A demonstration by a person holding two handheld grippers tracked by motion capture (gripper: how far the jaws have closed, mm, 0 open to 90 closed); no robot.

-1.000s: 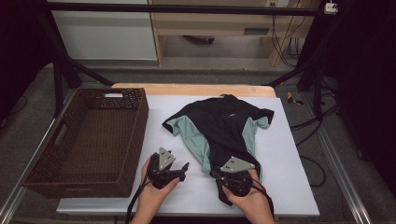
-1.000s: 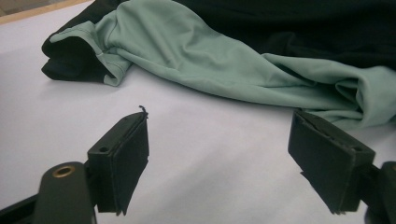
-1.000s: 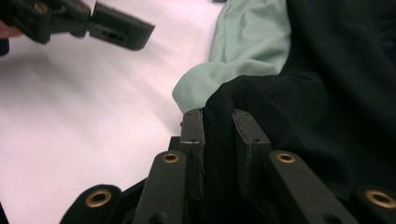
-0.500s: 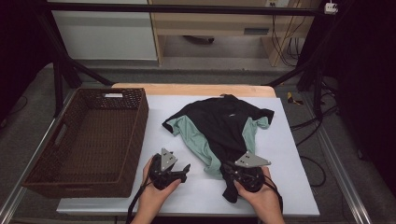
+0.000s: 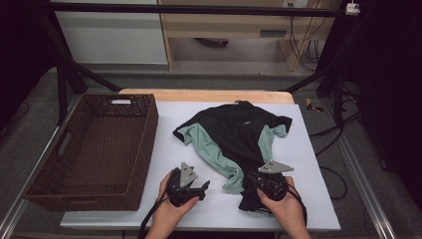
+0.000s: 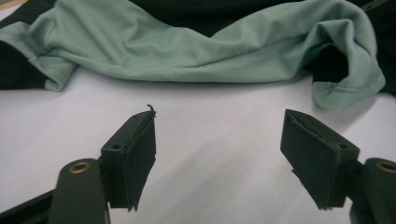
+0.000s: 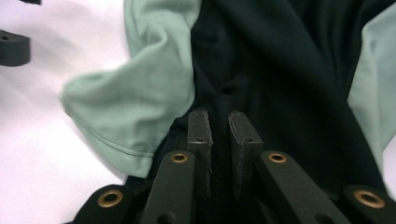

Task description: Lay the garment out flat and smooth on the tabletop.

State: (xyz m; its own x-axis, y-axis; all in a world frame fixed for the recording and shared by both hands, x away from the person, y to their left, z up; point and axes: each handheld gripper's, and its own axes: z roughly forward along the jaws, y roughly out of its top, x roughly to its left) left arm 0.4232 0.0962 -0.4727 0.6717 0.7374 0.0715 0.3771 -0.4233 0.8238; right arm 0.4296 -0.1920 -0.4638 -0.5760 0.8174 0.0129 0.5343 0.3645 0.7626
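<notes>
My white-topped work table (image 5: 308, 199) has a pale wooden strip (image 5: 209, 95) along its far edge and stands on a grey floor (image 5: 30, 124). Beyond it I see a white cabinet (image 5: 109, 35), a light wooden shelf unit (image 5: 234, 25), black frame bars (image 5: 199, 9) and loose cables (image 5: 303, 45).

shirt (image 5: 234, 137): black body, mint-green side panels and sleeve, small pale mark on chest; green fold at 7 o'clock of black part. basket (image 5: 94, 149): dark brown woven wicker, white label at its 12 o'clock rim. counter (image 5: 308, 199): white sheet, light wood edge at 12 o'clock. left gripper (image 5: 191, 188): black, grey three-cornered plate on top, brass rivets. right gripper (image 5: 255, 180): black, grey plate, brass rivets. floor (image 5: 358, 169): grey.
</notes>
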